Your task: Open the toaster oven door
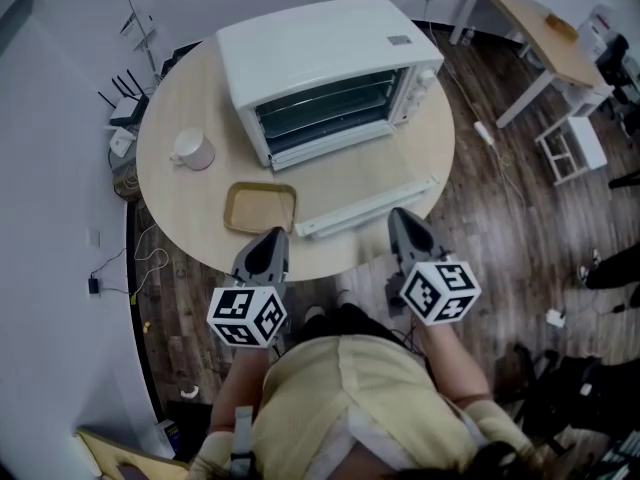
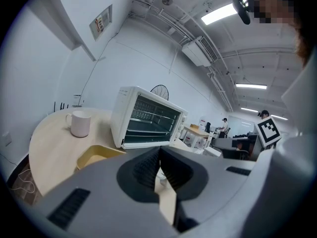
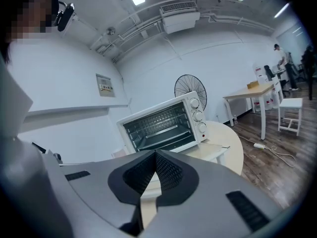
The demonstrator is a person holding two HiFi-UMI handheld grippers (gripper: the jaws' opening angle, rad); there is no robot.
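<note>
Completion stage, judging by toaster oven door point(image 1: 360, 188) lying flat and fully lowered on round worktop point(image 1: 178, 196), directly before toaster oven point(image 1: 310, 48). Holding left gripper point(image 1: 272, 238) and right gripper point(image 1: 401, 218) at worktop's near edge, fingers of both pressed together, gripping nothing. Steering any further move clear of door handle, avoiding tray point(image 1: 260, 208) and mug point(image 1: 195, 150).

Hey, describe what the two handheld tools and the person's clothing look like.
The left tool and right tool are grey wedge-shaped bodies with black ribbed pads, each carrying a white cube printed with black square markers. The person wears a pale yellow top.
</note>
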